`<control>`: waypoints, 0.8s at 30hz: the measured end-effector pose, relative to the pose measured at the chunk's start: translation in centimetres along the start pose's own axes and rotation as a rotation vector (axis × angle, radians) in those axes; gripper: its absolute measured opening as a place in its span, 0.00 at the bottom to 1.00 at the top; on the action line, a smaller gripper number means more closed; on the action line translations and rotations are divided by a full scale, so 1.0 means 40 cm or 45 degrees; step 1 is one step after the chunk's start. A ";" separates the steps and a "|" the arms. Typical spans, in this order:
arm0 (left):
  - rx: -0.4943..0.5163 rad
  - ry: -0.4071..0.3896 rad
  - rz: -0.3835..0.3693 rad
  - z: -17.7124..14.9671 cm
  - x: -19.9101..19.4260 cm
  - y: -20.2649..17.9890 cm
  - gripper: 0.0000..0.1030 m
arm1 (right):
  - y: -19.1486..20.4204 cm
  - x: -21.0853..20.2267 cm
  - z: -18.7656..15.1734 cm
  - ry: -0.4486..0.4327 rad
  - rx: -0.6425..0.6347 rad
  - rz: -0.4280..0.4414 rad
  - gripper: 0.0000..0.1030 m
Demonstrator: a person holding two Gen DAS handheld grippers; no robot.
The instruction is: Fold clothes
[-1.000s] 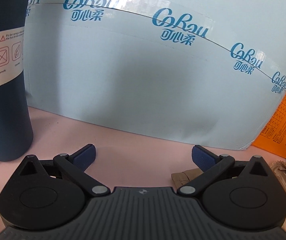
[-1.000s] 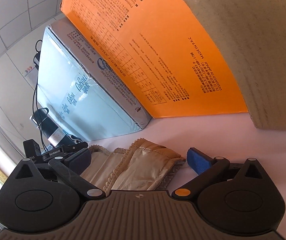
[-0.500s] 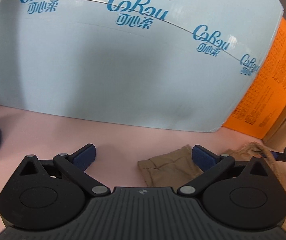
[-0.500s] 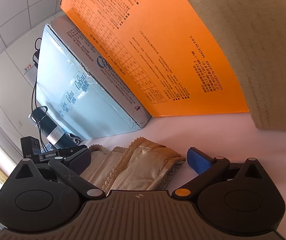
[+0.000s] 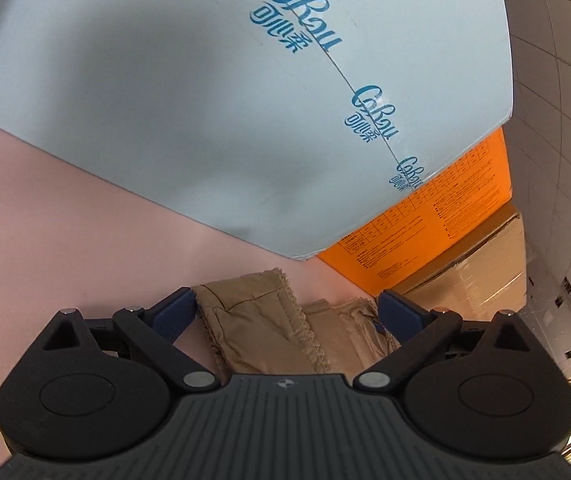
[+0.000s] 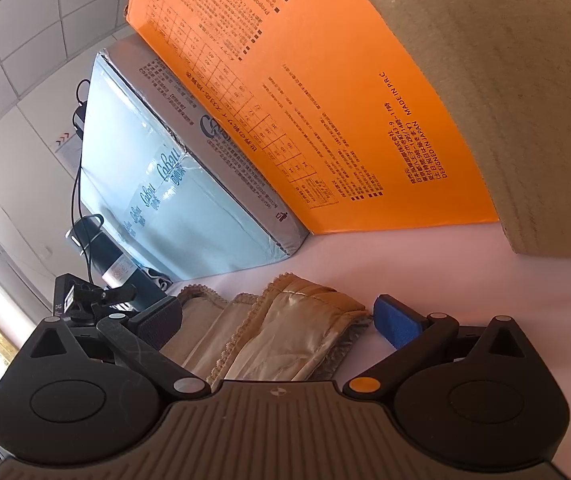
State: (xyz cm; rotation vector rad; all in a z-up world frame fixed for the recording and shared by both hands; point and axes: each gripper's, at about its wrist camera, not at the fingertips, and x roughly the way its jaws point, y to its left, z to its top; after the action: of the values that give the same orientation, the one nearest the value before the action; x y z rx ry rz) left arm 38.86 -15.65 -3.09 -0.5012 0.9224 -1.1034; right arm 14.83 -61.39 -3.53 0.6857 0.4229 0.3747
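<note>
A tan, shiny garment with lace trim lies folded in layers on the pink table. In the left wrist view my left gripper is open, its blue pads on either side of the garment, the cloth lying between and below them. In the right wrist view the same garment sits between the spread fingers of my right gripper, which is open too. The other gripper's black body shows past the garment at the left. Neither gripper pinches the cloth.
A pale blue carton with blue lettering stands close behind the garment. Beside it stand an orange box and a brown cardboard box. A dark blue bottle stands at the carton's far end. A tiled wall is behind.
My left gripper swung right and tilted, so the garment now lies between its fingers and the dark bottle has left its view. The right gripper barely moved. Both stayed open.
</note>
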 end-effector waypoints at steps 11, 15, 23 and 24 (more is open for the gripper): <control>0.079 0.022 -0.070 -0.023 0.017 -0.036 1.00 | 0.004 -0.005 -0.006 0.058 -0.018 0.091 1.00; 0.205 -0.027 0.060 -0.035 0.021 -0.053 0.83 | 0.001 -0.010 -0.007 0.043 -0.005 0.110 1.00; 0.231 -0.011 0.157 -0.038 0.025 -0.033 0.27 | 0.009 0.008 -0.011 0.092 -0.024 0.066 0.42; 0.245 -0.014 0.163 -0.039 0.022 -0.036 0.20 | 0.015 0.016 -0.013 0.115 -0.043 0.047 0.21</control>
State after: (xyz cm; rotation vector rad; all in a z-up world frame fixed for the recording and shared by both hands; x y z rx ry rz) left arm 36.93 -16.90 -3.21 -0.2861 0.8181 -1.0588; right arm 15.01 -60.37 -3.66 0.6463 0.4888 0.4477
